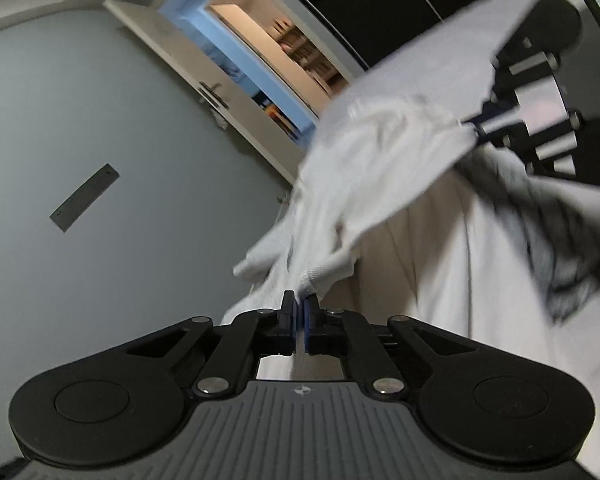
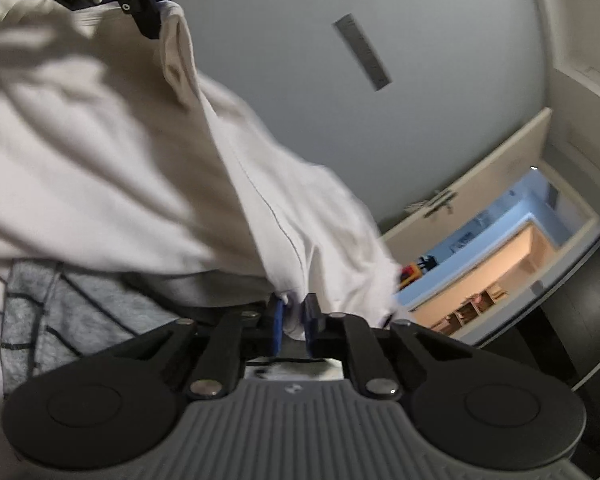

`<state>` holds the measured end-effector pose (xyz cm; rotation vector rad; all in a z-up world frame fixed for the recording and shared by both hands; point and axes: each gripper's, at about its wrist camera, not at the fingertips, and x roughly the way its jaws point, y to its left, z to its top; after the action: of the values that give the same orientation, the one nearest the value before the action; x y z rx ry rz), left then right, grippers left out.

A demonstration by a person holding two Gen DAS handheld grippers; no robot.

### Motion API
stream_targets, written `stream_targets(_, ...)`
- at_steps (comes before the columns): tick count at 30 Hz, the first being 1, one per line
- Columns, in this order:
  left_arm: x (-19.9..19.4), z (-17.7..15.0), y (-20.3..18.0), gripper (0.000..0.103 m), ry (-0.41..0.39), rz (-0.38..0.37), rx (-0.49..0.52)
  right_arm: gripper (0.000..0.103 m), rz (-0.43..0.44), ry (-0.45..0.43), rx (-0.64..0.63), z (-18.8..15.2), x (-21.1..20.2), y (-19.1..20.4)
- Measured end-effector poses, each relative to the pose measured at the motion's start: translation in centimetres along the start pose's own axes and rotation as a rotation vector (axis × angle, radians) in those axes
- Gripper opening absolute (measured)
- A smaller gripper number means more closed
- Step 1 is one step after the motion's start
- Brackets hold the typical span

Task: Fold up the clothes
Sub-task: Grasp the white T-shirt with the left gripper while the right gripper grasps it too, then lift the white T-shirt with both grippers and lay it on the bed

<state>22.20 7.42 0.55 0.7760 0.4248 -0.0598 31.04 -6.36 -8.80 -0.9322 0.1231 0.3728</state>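
Left gripper point(image 1: 299, 312): pressed together on a bunched edge of the white garment point(image 1: 380, 168), blue pads nearly meeting with only thin cloth between; seen again from the right wrist view at the upper left corner point(image 2: 156, 4), clamped on a fold of the same cloth.

Right gripper point(image 2: 292, 316): pinching a thicker wad of the white garment between blue pads, a narrow gap filled by fabric; in the left wrist view at the upper right point(image 1: 478, 126), gripping the far end of the cloth.

White garment: lifted and stretched in the air between both grippers, sagging in the middle, a stitched seam running down toward the right gripper; blurred, so kind of garment hard to tell, possibly a T-shirt.

Beneath: pale bed sheet point(image 1: 440, 280), with a grey striped garment point(image 2: 60, 312) lying on it, partly hidden under the hanging white cloth.

Blocking the view: white cloth covering much of the middle of both views and hiding part of the doorway.

Surroundings: grey-blue wall point(image 1: 80, 120) with a dark flat strip point(image 1: 85, 197) fixed to it; open white door point(image 1: 204, 76) with a handle; lit room beyond point(image 2: 496, 256) with shelves; dark cabinet point(image 2: 572, 320) beside the doorway.
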Motion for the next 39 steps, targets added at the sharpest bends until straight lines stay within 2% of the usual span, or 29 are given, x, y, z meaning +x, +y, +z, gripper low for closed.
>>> stream_targets(3,-2.2,2.4,1.3,0.001,-0.037,0.017,-0.056,0.009,-0.058,-0.006,0.035,1.0,-1.7,-2.6)
stream_targets(6,-4.6,4.9,2.8,0.001,-0.079,0.047,-0.110,0.008,-0.162,-0.029,0.080,2.7,-4.2,-6.0)
stream_targets(10,-9.9,9.5,5.9,0.001,-0.171,0.073,-0.180,0.007,-0.265,-0.062,0.143,5.5,-8.8,-11.4)
stream_targets(16,-20.3,15.2,10.2,0.001,-0.318,0.097,-0.261,0.007,-0.411,-0.143,0.198,9.6,-18.8,-18.4)
stream_targets(21,-29.1,18.2,11.6,0.001,-0.451,0.080,-0.303,0.007,-0.539,-0.202,0.194,11.3,-29.0,-22.0)
stream_targets(26,-36.9,20.0,11.8,0.001,-0.585,-0.012,-0.343,0.007,-0.670,-0.251,0.196,12.1,-39.4,-24.8)
stream_targets(31,-42.5,21.0,12.0,0.001,-0.709,-0.128,-0.382,0.008,-0.789,-0.294,0.187,12.9,-48.9,-26.5)
stream_targets(35,-42.2,21.8,10.9,0.001,-0.712,-0.272,-0.348,0.008,-0.806,-0.260,0.192,12.6,-53.9,-27.2)
stream_targets(39,-38.2,22.0,7.5,0.001,-0.660,-0.395,-0.277,0.008,-0.761,-0.143,0.232,9.6,-55.2,-26.5)
